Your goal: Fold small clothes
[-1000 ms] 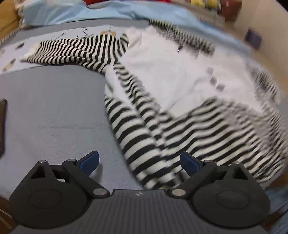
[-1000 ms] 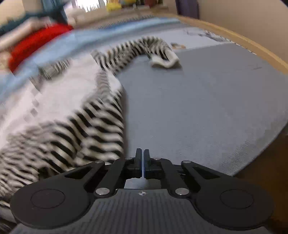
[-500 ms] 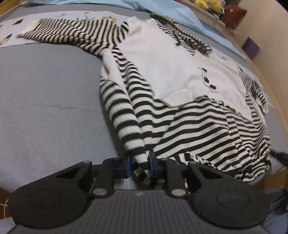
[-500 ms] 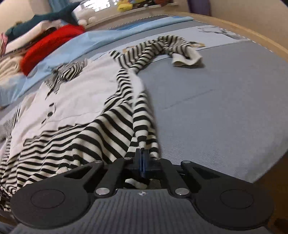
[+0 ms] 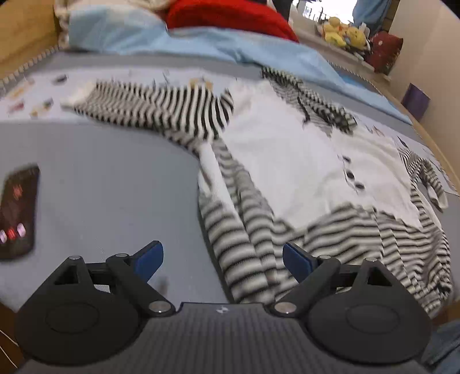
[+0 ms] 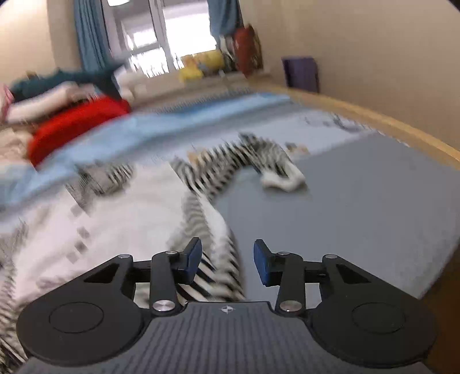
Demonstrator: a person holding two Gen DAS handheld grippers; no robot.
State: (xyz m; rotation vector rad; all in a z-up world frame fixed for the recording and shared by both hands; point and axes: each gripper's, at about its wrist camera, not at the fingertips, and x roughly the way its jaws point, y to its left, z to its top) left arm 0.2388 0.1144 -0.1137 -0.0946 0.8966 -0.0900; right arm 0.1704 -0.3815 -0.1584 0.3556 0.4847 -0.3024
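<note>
A small black-and-white striped sweater with a white front panel lies spread on the grey bed cover. One striped sleeve stretches out to the left. My left gripper has its jaws opening wide; the striped hem lies below and between them, untouched by the pads. In the right wrist view, the same sweater is blurred. My right gripper is opening too. The striped edge lies under it near the left pad, not pinched. A white-cuffed sleeve curls ahead.
A dark device with red buttons lies on the cover at the left. A light blue blanket and red cloth sit at the back. Plush toys line a ledge. The bed's wooden edge runs along the right.
Half a second ago both grippers were shut on the sweater's striped hem. Both have let go, opened and lifted, and the views now tilt up toward the far end of the bed.
</note>
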